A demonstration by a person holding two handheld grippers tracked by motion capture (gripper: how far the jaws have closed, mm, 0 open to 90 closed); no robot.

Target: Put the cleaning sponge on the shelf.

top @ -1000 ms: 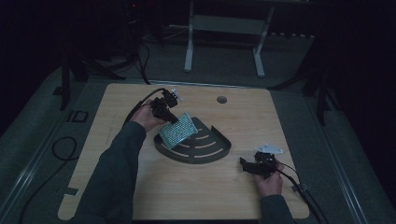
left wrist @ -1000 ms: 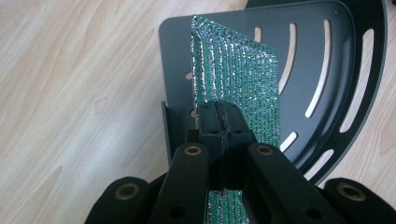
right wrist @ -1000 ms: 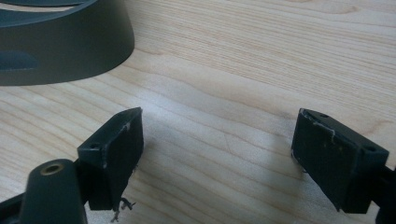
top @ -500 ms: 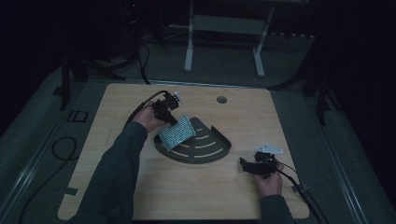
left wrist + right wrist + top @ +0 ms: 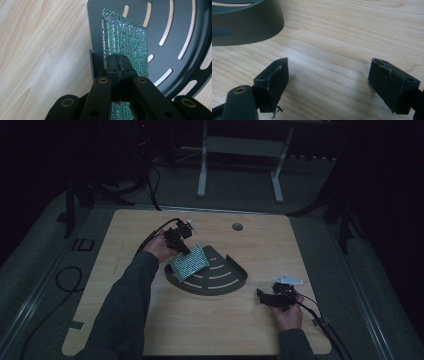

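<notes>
A glittery green woven cloth (image 5: 189, 261) lies slanted over the left part of a dark fan-shaped slotted tray (image 5: 220, 285) in the middle of the table. My left gripper (image 5: 181, 245) is shut on the cloth's upper edge; in the left gripper view the cloth (image 5: 125, 42) runs out from between the closed jaws over the tray (image 5: 175, 30). My right gripper (image 5: 261, 295) rests low on the table right of the tray, jaws wide apart with only bare wood between them (image 5: 328, 80).
The tray's curved wall (image 5: 244, 27) stands just left of my right gripper. A round cable hole (image 5: 237, 226) sits near the table's far edge. Cables trail from both grippers; a white frame stand (image 5: 240, 155) is beyond the table.
The left gripper and cloth have shifted slightly; the cloth lies a bit lower on the tray. The right gripper has stayed in place.
</notes>
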